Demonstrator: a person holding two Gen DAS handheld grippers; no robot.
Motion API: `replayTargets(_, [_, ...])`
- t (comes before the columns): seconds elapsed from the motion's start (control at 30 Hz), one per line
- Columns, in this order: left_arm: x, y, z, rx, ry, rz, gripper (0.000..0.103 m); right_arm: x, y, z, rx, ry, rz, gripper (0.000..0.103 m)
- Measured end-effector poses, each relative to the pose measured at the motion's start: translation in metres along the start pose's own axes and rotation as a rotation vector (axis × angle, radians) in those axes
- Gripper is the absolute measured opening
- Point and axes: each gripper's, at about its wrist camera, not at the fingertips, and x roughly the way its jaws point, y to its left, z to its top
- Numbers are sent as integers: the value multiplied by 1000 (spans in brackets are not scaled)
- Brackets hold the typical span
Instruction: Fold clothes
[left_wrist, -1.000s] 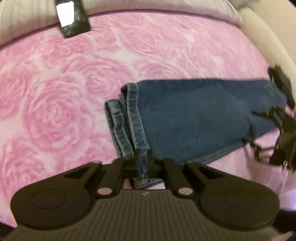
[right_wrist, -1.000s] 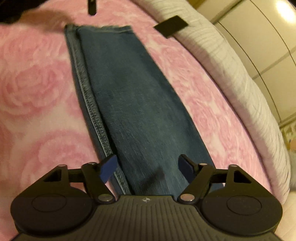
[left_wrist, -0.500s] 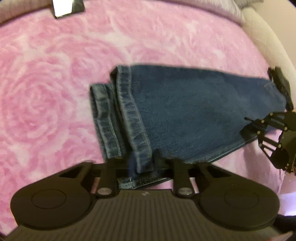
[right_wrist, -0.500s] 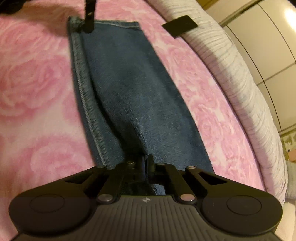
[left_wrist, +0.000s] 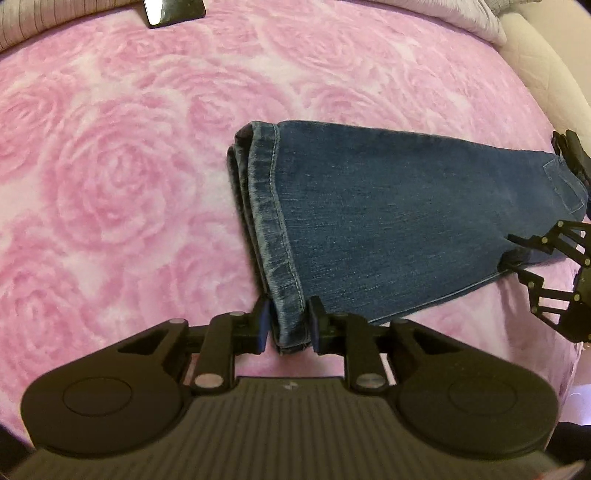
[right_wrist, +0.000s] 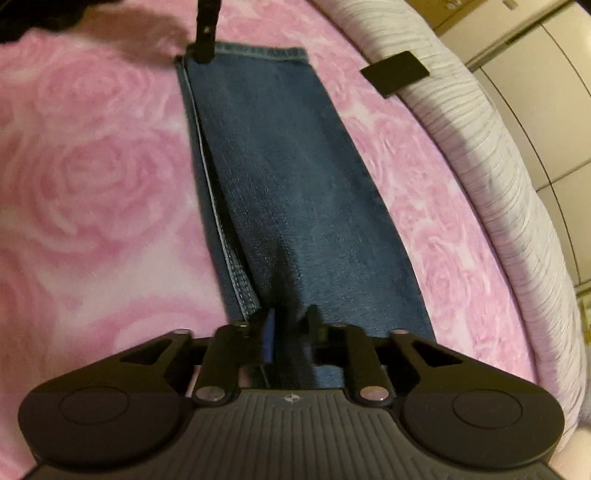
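pink rose-patterned bedding (left_wrist: 122, 192) fills both views, a bed serving as the folding surface. nearest the lens in the left wrist view, the left gripper (left_wrist: 286, 326) has its jaws clenched on the hem corner of the jeans (left_wrist: 388, 229), at lower centre of the frame. in the right wrist view, the right gripper (right_wrist: 290, 332) sits at lower centre with its jaws pinched on a raised ridge of denim at the near end of the jeans (right_wrist: 280, 177).

beyond the fingers, the jeans lie flat as 1 long strip, the 2 legs stacked on each other, hems nearly aligned at the middle left of the left view. the right gripper also shows at the far right edge there, at the waist end.

farther off, a dark flat object (right_wrist: 395, 72) rests near the grey ribbed cover (right_wrist: 491, 158) at the upper right of the right view.

judging by this, the leg-on-leg fold looks done; the crosswise fold, hem toward waist, seems still to come.
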Motion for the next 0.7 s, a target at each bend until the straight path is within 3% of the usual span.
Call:
replayTargets(0.07, [-7,-3,0,25,-1,30,29,-5,-4,-5,59,15,8,37])
replayTargets(0.3, [-35,-37,7,168,-52,204,28,-25,-25,-48,238,129,-18,49])
replayTargets(0.43, [-35,-82,17,227,-104,193,30,-48,-53,-92,382,187,-103,49])
replayTargets(0.57, [-4,-146,27,298,-100,153,35,-56,-84,-153,544,268,-186,45])
replayTargets(0.7, [46,-200,27,338,6,133,35,-48,-112,-213,747,313,-150,49])
